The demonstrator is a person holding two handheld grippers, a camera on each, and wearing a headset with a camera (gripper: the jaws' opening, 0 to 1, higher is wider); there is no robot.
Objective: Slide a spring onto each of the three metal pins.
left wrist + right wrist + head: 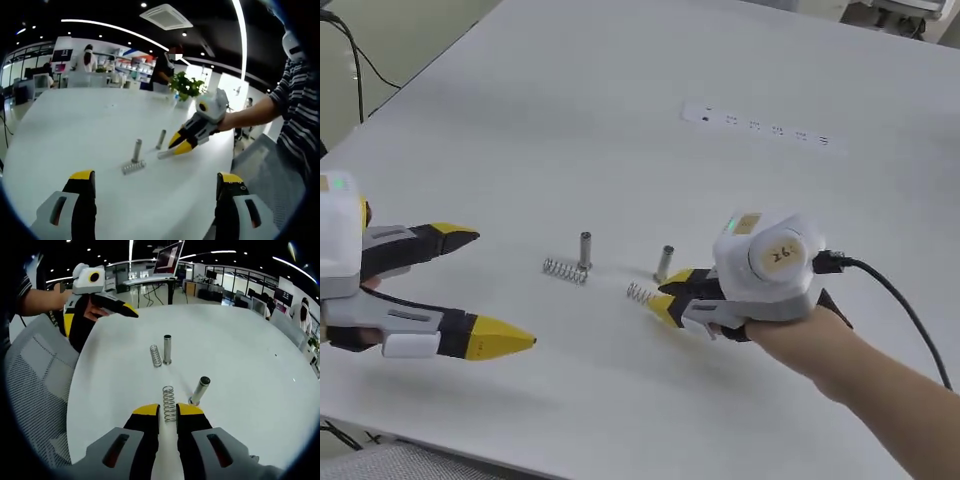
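Your left gripper [503, 288] hangs near the table's [620, 100] near-left corner, jaws spread wide and empty. Toward the near edge, the left spring [565, 270] lies flat just beside the upright left pin [585, 249]. The right spring [639, 292] lies beside the right pin [664, 262], its end pinched by your right gripper [658, 296].

- table [620, 100]: smooth, matt white
- pin [200, 390]: dull grey metal
- spring [169, 400]: bright coiled metal wire
- fingers [147, 412]: black plastic with glossy yellow tips
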